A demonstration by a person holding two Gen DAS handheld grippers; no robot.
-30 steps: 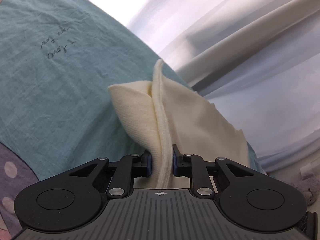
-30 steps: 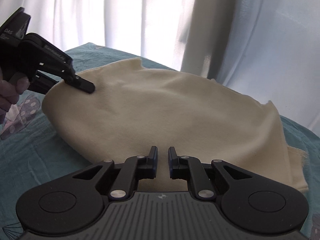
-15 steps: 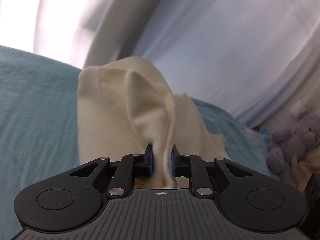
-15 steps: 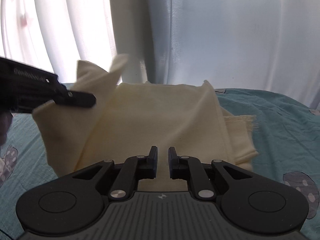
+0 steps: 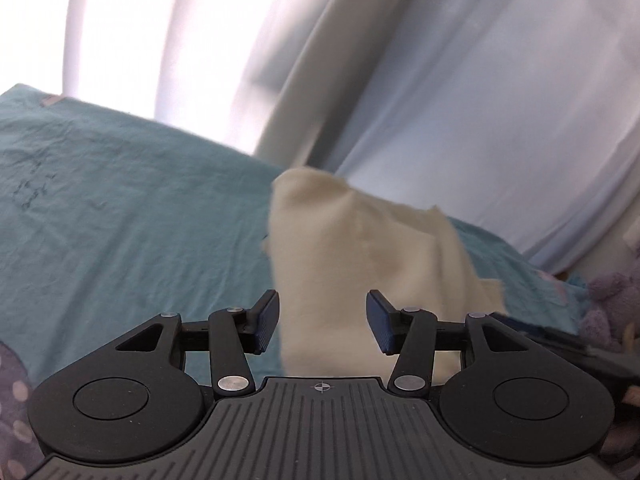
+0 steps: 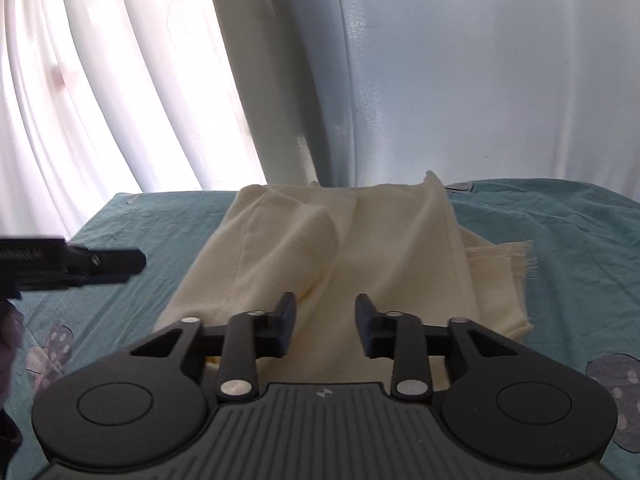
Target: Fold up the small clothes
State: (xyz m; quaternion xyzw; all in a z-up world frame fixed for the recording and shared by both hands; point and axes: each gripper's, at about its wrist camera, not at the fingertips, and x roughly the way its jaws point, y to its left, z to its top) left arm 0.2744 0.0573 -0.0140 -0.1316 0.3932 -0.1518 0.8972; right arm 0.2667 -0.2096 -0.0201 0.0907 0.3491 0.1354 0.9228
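A cream cloth garment (image 6: 344,256) lies folded over on a teal bedsheet (image 6: 560,240). It also shows in the left wrist view (image 5: 360,256), in front of my left gripper (image 5: 324,320), which is open and holds nothing. My right gripper (image 6: 325,322) is open just above the near edge of the garment and holds nothing. The left gripper's finger (image 6: 100,264) shows at the left of the right wrist view, apart from the cloth.
White curtains (image 6: 120,80) hang behind the bed. A purple plush toy (image 5: 612,300) sits at the right edge of the left wrist view. The sheet has grey dotted patches (image 6: 616,392) near the front.
My left gripper opened and let go of the cream garment, which dropped flat onto the sheet. My right gripper opened wider. The left gripper drew back to the left.
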